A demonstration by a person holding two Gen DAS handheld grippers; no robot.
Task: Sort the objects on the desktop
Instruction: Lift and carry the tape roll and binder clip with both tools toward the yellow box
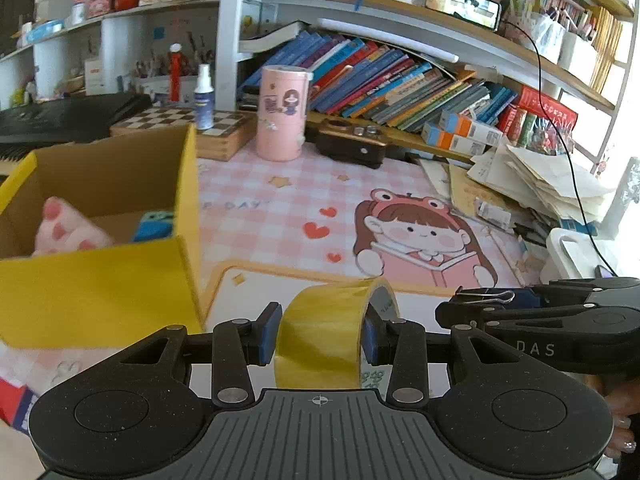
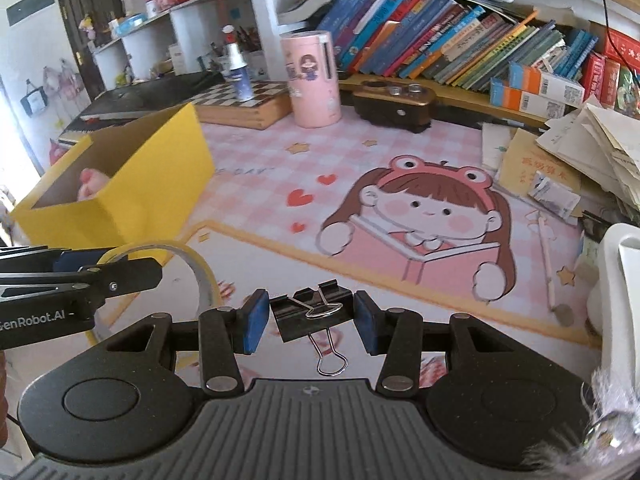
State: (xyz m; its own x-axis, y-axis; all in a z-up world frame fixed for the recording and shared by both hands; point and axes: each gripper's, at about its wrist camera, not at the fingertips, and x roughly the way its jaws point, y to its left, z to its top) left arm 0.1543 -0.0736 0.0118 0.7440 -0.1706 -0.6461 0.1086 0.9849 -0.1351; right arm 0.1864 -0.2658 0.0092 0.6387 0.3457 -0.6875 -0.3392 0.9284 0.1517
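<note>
Both grippers loaded above the pink desk mat, yellow box to the left.

The left gripper [image 1: 320, 330] clamps a roll of yellow tape [image 1: 324, 332], its lower edge hidden by the gripper body; the right gripper [image 2: 308, 318] pinches a black binder clip [image 2: 310, 312] by its sides. The yellow box [image 1: 100, 292] stands at the near left, holding a pink paw plush [image 1: 66, 228] and a blue object [image 1: 154, 226] too cut off to identify.

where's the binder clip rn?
Right wrist view, low centre: the black binder clip is clamped in the right tool, above the pink desk mat, just right of the left tool's yellow tape roll.
</note>
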